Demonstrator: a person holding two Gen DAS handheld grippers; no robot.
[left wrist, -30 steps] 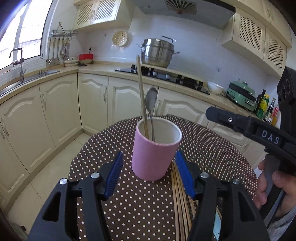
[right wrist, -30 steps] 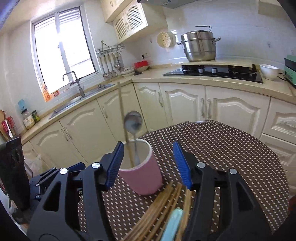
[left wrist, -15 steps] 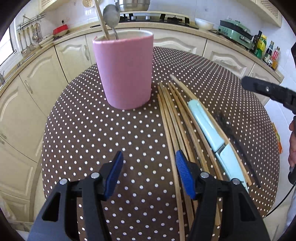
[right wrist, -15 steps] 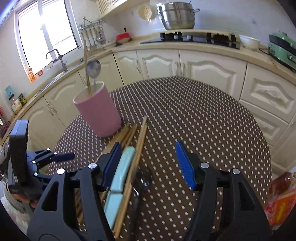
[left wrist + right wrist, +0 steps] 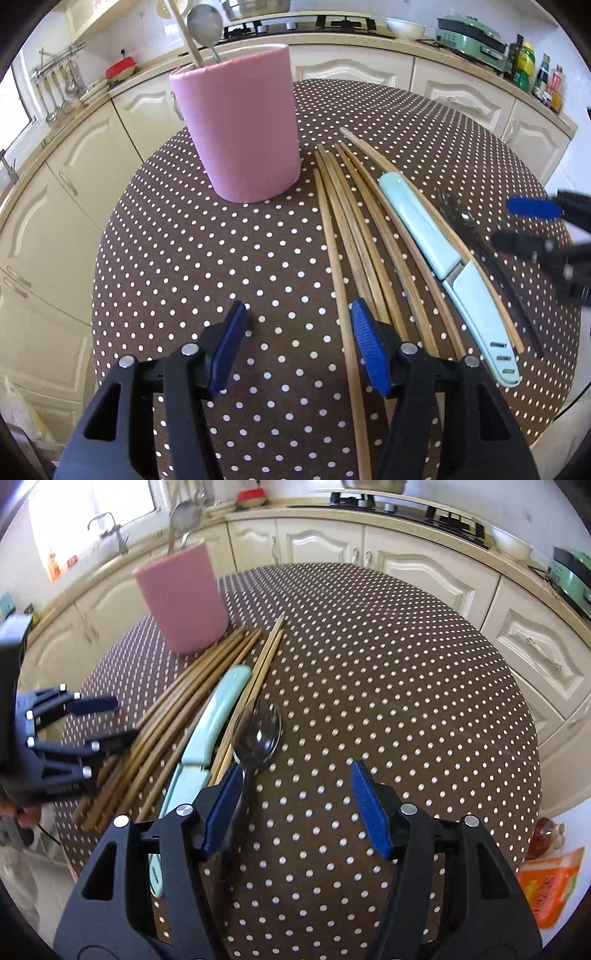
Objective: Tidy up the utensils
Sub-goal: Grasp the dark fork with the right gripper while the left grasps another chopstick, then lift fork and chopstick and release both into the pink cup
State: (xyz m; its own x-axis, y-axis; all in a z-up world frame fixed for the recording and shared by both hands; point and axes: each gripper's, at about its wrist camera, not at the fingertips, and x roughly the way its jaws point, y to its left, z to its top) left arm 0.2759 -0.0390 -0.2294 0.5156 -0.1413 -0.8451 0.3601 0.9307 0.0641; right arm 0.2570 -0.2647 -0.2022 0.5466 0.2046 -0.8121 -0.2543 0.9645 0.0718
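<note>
A round surface (image 5: 221, 258) covered in a brown cloth with white polka dots fills both views, set in a kitchen with cream cabinets (image 5: 424, 565) along the walls behind it.

A pink cylindrical holder (image 5: 240, 125) stands upright on the far left part of the surface. A wooden chopstick (image 5: 183, 31) and a metal spoon (image 5: 204, 24) stick up out of it.

Just to the right of the holder, a bundle of wooden chopsticks (image 5: 354, 229) lies flat on the cloth, fanned slightly and running from near the holder's base toward the near edge. A pale blue knife (image 5: 443, 266) in a matching sheath lies alongside them, touching the outermost sticks. Beside the knife, a second metal spoon (image 5: 256, 734) lies with its bowl pointing away from the right camera.

The left gripper (image 5: 297, 347) hovers low over the cloth with its blue-padded jaws spread wide and nothing between them; its right finger sits over the near ends of the chopsticks.

The right gripper (image 5: 295, 805) is also spread wide and empty. Its left finger overlaps the handle of the spoon on the cloth; whether it touches it cannot be told.
</note>
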